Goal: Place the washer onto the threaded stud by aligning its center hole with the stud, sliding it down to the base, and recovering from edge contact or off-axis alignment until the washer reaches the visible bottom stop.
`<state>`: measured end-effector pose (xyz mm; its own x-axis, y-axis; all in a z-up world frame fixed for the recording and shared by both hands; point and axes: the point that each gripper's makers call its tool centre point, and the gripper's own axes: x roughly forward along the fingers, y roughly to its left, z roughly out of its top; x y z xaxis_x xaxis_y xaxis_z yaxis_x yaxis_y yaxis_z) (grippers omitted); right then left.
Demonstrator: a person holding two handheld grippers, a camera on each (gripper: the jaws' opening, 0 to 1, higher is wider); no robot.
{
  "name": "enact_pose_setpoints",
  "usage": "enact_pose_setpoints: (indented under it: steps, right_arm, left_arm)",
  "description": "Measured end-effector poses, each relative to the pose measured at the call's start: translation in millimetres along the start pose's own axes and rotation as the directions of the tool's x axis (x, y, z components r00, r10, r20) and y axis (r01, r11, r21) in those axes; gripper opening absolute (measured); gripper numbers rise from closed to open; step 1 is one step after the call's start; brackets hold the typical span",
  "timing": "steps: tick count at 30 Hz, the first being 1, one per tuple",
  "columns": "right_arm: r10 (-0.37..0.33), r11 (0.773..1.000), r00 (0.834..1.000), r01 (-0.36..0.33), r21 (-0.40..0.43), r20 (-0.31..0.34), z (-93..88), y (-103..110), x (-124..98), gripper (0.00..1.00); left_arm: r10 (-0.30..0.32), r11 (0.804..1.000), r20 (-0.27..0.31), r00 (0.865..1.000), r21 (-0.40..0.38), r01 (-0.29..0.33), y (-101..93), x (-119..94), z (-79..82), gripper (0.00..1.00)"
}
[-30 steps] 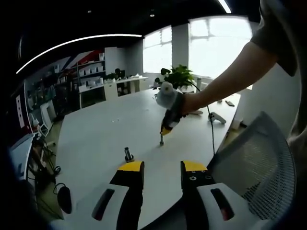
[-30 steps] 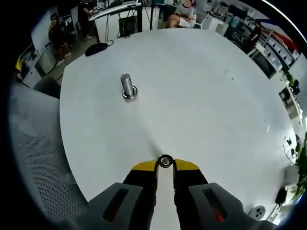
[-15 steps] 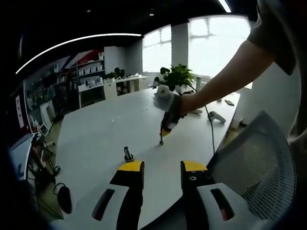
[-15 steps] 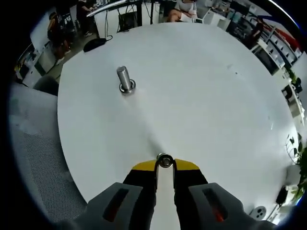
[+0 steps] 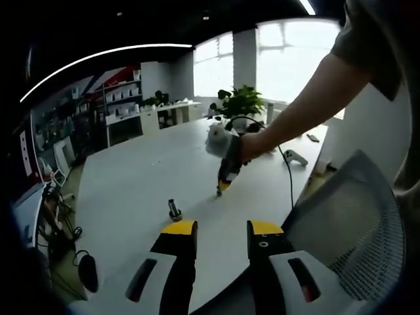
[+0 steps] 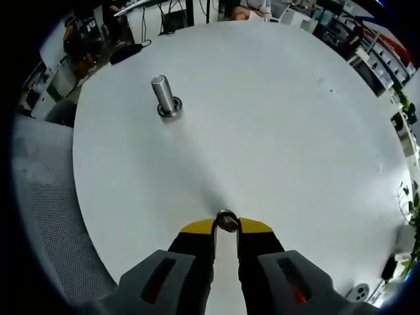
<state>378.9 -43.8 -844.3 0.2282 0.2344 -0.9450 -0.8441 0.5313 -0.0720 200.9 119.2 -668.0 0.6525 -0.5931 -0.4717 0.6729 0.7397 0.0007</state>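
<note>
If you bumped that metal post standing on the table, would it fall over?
Probably not easily: the threaded stud stands upright on a wider round base, which should steady it. It looks like solid metal, so likely heavy for its size. On the smooth white table it might slide instead.

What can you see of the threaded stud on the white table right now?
The upright silvery metal stud is a short cylinder with a flat top, rising from a wider round collar at its base, which sits on the round white table. It stands alone and bare, with no washer on it. The small metal washer is apart from it, pinched in the right gripper. In the left gripper view the stud looks small and dark, just beyond the left gripper.
</note>
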Motion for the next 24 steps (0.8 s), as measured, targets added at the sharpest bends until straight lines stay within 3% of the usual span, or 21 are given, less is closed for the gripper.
enact_pose_setpoints:
  steps: [12, 24]
  right_arm:
    - [-0.005, 1.000, 1.000, 0.005, 0.003, 0.011, -3.0, -7, 18, 0.14]
    - [-0.003, 1.000, 1.000, 0.003, 0.018, 0.022, -7.0, -6, 10, 0.19]
  left_arm:
    - [-0.003, 1.000, -0.006, 1.000, -0.004, 0.003, -0.2, 1, -1.0, 0.28]
    - [0.002, 1.000, -0.013, 1.000, -0.004, -0.002, 0.5, 1, -2.1, 0.28]
